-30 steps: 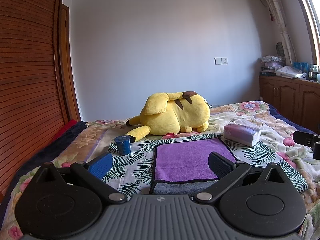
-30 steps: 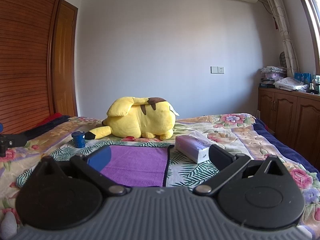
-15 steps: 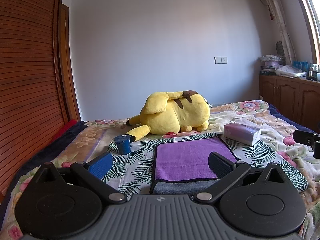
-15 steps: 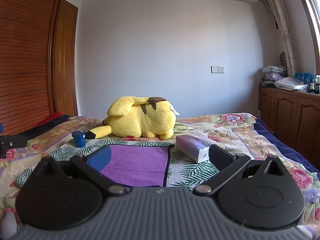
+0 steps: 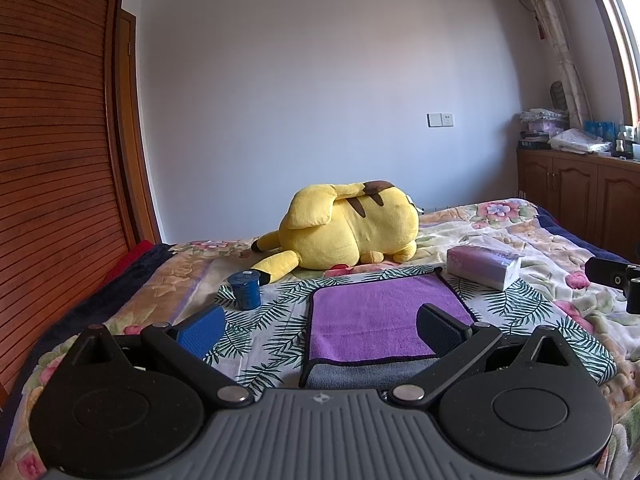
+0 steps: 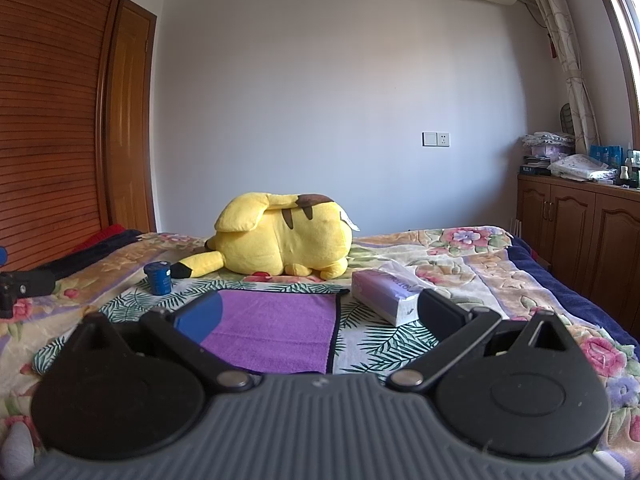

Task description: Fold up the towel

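Note:
A purple towel with a dark edge lies flat on the bed, its near edge turned over to show a grey underside. It also shows in the right wrist view. My left gripper is open and empty, held above the towel's near left part. My right gripper is open and empty, above the towel's near right edge. Neither gripper touches the towel.
A yellow plush toy lies behind the towel. A small blue cup stands to the towel's left. A tissue pack lies to its right. Wooden cabinets line the right wall; a wooden wardrobe stands left.

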A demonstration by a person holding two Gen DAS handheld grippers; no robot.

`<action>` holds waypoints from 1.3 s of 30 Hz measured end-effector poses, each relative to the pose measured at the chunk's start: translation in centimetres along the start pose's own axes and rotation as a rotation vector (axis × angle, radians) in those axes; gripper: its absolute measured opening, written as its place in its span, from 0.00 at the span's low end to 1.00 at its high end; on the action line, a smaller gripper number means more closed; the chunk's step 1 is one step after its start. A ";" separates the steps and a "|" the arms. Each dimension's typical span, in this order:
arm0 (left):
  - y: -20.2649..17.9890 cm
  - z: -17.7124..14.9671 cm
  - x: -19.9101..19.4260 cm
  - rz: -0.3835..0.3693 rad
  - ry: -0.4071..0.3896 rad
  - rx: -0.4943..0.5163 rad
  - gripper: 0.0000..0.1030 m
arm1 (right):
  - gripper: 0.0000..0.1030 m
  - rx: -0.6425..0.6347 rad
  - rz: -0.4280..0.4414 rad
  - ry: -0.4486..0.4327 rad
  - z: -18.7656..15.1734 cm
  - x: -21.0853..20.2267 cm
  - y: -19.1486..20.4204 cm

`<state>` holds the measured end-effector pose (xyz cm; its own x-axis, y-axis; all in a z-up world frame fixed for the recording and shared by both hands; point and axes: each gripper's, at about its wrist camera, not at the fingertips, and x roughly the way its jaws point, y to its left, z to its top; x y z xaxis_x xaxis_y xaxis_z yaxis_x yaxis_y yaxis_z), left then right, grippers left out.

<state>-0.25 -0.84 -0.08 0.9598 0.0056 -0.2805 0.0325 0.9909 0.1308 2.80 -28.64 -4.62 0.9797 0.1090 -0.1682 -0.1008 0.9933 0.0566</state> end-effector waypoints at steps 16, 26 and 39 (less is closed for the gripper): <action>0.3 -0.4 0.4 -0.009 0.028 0.015 1.00 | 1.00 0.010 -0.003 0.020 0.0 0.3 -0.5; 0.1 -1.5 2.4 -0.031 0.113 0.033 1.00 | 1.00 0.031 0.004 0.060 -0.3 1.1 -0.9; -0.1 -1.8 4.9 -0.043 0.173 0.060 1.00 | 1.00 -0.006 0.019 0.114 -0.7 3.1 -0.2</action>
<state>3.96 -0.69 -3.18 0.8950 -0.0080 -0.4459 0.0936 0.9809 0.1704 5.76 -28.43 -5.85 0.9516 0.1309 -0.2782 -0.1203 0.9912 0.0549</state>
